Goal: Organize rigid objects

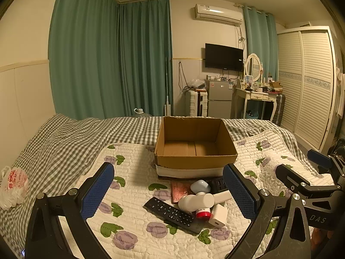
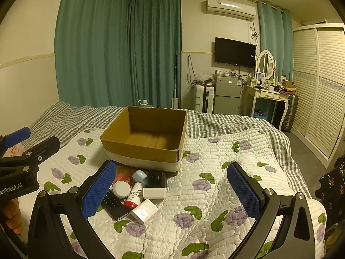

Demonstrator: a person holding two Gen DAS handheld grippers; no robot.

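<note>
An empty cardboard box (image 1: 195, 157) (image 2: 142, 149) stands on the floral quilt. In front of it lies a heap of small items: a black remote (image 1: 170, 214) (image 2: 113, 205), a white charger cube (image 1: 218, 215) (image 2: 144, 211), a red-capped white bottle (image 1: 202, 212) (image 2: 134, 197), a white jar (image 1: 195, 201) (image 2: 121, 189), a pale blue item (image 1: 200, 186) (image 2: 140, 176), a black power strip (image 1: 217, 184) (image 2: 157, 179) and a pink case (image 1: 180, 191). My left gripper (image 1: 169, 191) hovers open over the heap. My right gripper (image 2: 171, 190) is open, just right of it.
The bed's checked blanket (image 1: 71, 142) stretches behind and to the left, with a white plastic bag (image 1: 13, 186) at the left edge. A fridge (image 1: 220, 98), dressing table (image 1: 256, 99) and wardrobe (image 1: 308, 82) line the far wall.
</note>
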